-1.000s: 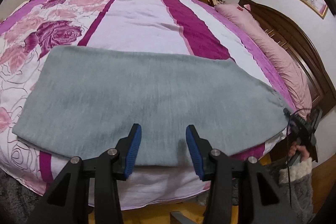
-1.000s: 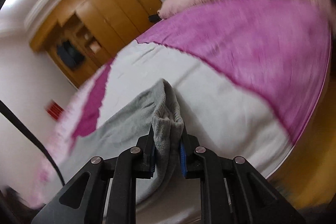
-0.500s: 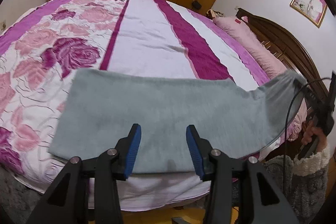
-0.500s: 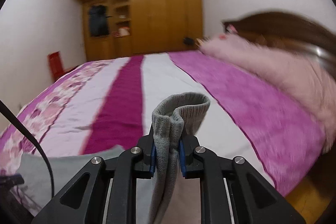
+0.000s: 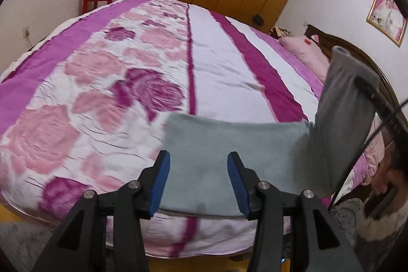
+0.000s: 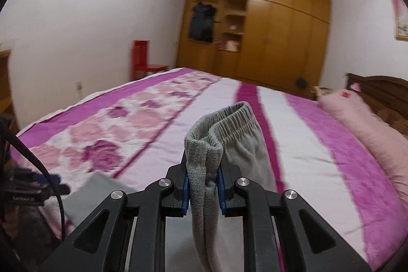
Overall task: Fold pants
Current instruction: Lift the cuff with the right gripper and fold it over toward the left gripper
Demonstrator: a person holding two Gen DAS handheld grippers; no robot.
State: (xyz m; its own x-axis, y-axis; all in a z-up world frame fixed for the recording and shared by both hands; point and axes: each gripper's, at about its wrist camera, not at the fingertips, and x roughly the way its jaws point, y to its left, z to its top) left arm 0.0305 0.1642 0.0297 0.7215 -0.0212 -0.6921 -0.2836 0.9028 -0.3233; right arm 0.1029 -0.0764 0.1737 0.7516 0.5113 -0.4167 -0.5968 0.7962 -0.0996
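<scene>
Grey pants sit clamped between right fingers; left fingers opening, empty.

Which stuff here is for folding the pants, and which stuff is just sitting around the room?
For the job: grey pants, right gripper clamped on their waistband, left gripper with jaws opening and empty, bed.

Just there: pink pillow, red chair, wardrobe, framed picture.

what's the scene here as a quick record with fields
garment: grey pants, one end flat on the bed, waistband end lifted
surface: bed with pink and purple floral cover
left claw: jaws opening, nothing pinched, above the near edge of the pants
right claw: shut on the elastic waistband
background: wooden wardrobe, red chair, pink pillow
</scene>
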